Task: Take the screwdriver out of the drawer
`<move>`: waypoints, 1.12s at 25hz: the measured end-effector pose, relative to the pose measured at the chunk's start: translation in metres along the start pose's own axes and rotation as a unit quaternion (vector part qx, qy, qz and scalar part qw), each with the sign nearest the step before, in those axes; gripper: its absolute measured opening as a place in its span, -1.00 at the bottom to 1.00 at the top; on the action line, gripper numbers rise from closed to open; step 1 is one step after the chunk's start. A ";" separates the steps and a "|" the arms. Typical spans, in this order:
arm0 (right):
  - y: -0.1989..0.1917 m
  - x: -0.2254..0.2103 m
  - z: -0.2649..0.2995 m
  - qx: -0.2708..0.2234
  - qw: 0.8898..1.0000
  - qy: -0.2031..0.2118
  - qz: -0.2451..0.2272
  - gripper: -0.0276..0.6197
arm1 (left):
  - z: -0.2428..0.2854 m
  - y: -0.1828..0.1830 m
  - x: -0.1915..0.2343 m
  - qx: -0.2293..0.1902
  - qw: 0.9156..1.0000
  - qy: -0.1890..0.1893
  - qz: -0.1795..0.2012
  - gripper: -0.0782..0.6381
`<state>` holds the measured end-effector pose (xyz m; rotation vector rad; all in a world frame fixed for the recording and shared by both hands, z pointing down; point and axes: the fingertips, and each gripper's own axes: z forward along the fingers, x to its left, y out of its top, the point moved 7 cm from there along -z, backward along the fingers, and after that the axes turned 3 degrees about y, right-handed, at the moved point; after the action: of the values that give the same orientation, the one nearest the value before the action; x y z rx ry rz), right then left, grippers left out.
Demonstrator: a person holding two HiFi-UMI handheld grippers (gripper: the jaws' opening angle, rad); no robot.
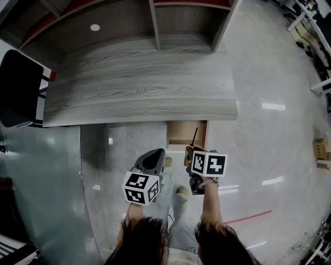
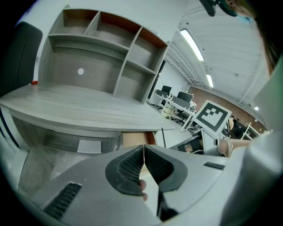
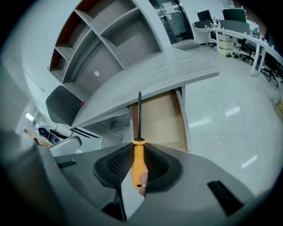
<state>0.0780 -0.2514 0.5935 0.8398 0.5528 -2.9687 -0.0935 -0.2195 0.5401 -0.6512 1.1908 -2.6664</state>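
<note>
Your right gripper (image 3: 138, 150) is clamped on the screwdriver (image 3: 138, 164) by its orange handle. The shaft runs straight up-frame toward the open drawer (image 3: 161, 119) at frame centre. It looks lifted out, so withdraw along that axis. The left gripper (image 2: 143, 152) has its jaws together, holding nothing.

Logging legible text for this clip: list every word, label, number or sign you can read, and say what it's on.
No words or numbers are readable in any view.
Marker cube and second marker cube: black-and-white square patterns only, no letters.
Pale sheet on the far door: too small and blurred to read.
Screwdriver: no print visible on its orange handle.
</note>
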 end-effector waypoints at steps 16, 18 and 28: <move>-0.017 0.020 -0.072 -0.041 0.999 0.020 -0.020 -0.65 | -0.057 0.010 -0.053 -0.033 0.999 0.007 0.016 -0.73; -0.020 0.023 -0.082 -0.044 0.999 0.021 -0.025 -0.65 | -0.065 0.012 -0.060 -0.037 0.999 0.006 0.021 -0.73; -0.034 0.040 -0.127 -0.065 0.996 0.027 -0.063 -0.65 | -0.097 0.015 -0.097 -0.057 0.997 -0.007 0.046 -0.73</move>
<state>0.1045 -0.1729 0.4839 0.9088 0.8213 -2.9863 -0.0508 -0.1349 0.4401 -0.6143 1.3423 -2.5314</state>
